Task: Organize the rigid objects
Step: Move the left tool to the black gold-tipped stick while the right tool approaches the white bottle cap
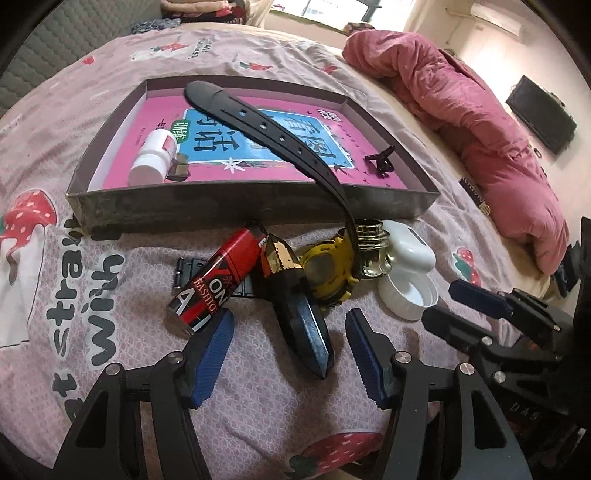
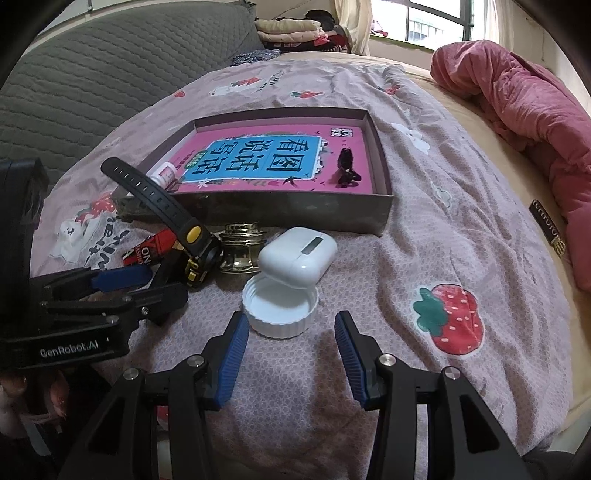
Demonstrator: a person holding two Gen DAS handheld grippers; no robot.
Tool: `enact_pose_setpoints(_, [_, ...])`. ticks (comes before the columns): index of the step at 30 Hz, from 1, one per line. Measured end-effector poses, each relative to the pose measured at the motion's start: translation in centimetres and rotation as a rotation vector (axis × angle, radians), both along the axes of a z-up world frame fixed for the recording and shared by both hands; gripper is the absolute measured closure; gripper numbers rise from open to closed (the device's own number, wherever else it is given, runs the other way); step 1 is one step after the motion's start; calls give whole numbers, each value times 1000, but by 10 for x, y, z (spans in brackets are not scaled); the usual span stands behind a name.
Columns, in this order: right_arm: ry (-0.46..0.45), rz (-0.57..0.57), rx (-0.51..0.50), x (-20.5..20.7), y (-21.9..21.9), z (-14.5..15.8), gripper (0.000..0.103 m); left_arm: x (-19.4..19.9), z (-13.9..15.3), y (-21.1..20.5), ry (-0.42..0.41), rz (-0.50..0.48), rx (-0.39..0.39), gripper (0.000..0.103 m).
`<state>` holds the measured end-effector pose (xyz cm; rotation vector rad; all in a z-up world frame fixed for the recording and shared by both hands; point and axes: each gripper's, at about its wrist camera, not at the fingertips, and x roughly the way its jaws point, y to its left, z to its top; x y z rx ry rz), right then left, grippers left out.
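Note:
A shallow grey box (image 1: 236, 206) with a pink book inside holds a white pill bottle (image 1: 153, 157) and a black clip (image 1: 380, 158); the box also shows in the right wrist view (image 2: 295, 214). In front of it on the bedspread lie a red lighter (image 1: 218, 280), a dark pointed crystal (image 1: 299, 314), a yellow watch (image 1: 325, 269) with its black strap raised, a gold-capped glass bottle (image 1: 373, 251), a white earbud case (image 2: 299, 256) and a white lid (image 2: 280, 306). My left gripper (image 1: 290, 325) is open around the crystal. My right gripper (image 2: 290, 328) is open just before the lid.
A crumpled pink quilt (image 2: 524, 103) lies along the right side of the bed. A grey padded headboard (image 2: 110, 74) is at the far left, with folded clothes (image 2: 295, 29) behind the bed. The bed's edge falls away at the right.

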<state>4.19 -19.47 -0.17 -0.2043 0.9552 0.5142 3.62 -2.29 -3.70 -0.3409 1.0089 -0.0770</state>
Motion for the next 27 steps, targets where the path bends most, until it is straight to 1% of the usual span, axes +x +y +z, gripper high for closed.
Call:
enact_pose_setpoints(2, [1,5,-4,0,1,-1,55,0,0,1,0,1,4,40])
enact_pose_setpoints(6, [9,3,-7,1,2,-4,55,5,-3,1,10,2,41,44])
enact_pose_setpoints(12, [19,-3,-5,5,2,-6,55,5,-2,9,21,8,8,48])
enact_pose_setpoints(14, [19,0,2,6,3,-7,55,5,-3,12,25,13,1,52])
enact_pose_setpoints(18, [15,11,0,7,8,-10,55,6,-4,18,28,32,-36,53])
enact_pose_setpoints(23, [19,14,-20,12,15,-19,55,9,-6,15,22,27,-12,53])
enact_pose_setpoints(27, [15,10,-26,14,18,-24,54,12,-8,17,21,36,-28,53])
